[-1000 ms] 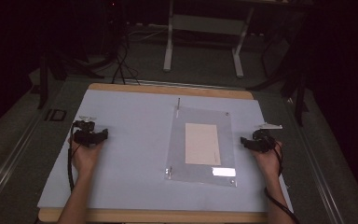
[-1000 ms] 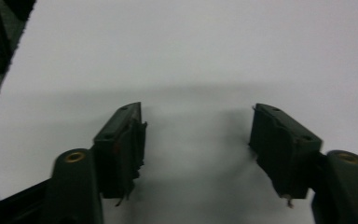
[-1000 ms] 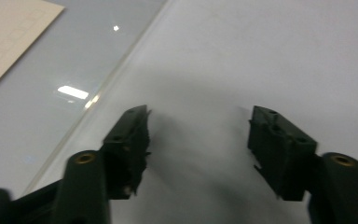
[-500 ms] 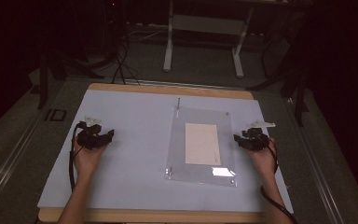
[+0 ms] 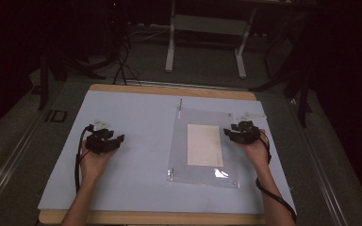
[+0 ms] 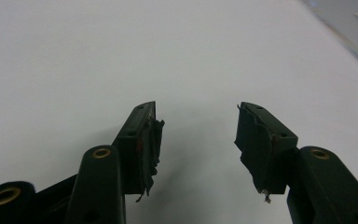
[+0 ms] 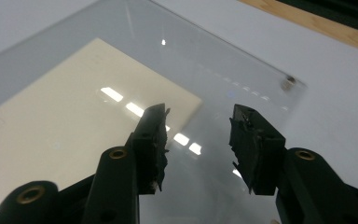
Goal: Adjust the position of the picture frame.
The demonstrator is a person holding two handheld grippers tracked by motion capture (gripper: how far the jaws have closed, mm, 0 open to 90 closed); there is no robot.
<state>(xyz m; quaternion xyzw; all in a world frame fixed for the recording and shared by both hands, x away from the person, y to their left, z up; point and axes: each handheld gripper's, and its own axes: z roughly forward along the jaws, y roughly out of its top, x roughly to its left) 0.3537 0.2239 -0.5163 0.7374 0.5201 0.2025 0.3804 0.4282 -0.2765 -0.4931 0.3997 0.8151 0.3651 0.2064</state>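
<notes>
- I hold the left gripper [image 5: 104, 141] over bare pale-blue surface [image 5: 136, 117], jaws spread, empty.
- I hold the right gripper [image 5: 241, 133] at the clear acrylic sheet's [image 5: 181, 155] right edge, jaws spread, empty.
- The sheet lies flat, covering a cream paper [image 5: 204, 145].

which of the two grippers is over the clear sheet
The right gripper: its open jaws reach over the clear sheet beside the cream paper. The left gripper is over bare blue mat.
</notes>
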